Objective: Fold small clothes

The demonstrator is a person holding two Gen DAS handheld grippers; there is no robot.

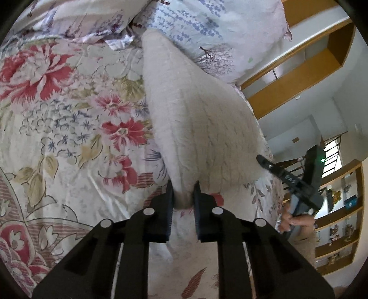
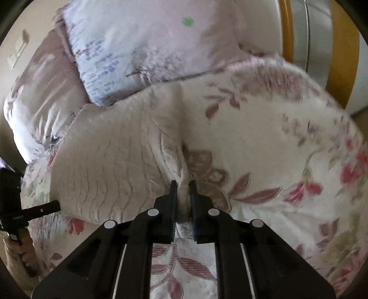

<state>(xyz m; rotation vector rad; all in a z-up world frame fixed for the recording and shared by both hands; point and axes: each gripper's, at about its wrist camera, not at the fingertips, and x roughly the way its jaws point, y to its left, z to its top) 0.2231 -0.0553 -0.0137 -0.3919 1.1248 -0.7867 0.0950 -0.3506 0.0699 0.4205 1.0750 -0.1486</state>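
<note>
We see a cream knitted garment (image 1: 195,119) lying on a floral bedspread (image 1: 69,115), stretching from the bed's near edge up toward the pillows; in the right wrist view the same knit (image 2: 110,165) spreads left of centre on the spread (image 2: 276,149). Left gripper (image 1: 183,195) is clamped on one near corner of the knit, fabric bunched between its two black fingers (image 1: 169,207). Right gripper (image 2: 183,197) is likewise pinched onto a gathered fold at the other near edge, cloth squeezed between its fingers (image 2: 172,202). From the left view we catch the right gripper (image 1: 299,181) off to the right, its tip at the garment's edge, held by a hand (image 1: 296,220). From the right view the left gripper (image 2: 46,208) pokes in from the left, touching the knit. A blue-lilac patterned pillow (image 1: 207,30) sits beyond the garment's far end, a second pillow (image 1: 69,20) beside it. Wooden shelving (image 1: 306,76) stands past the bed.
</note>
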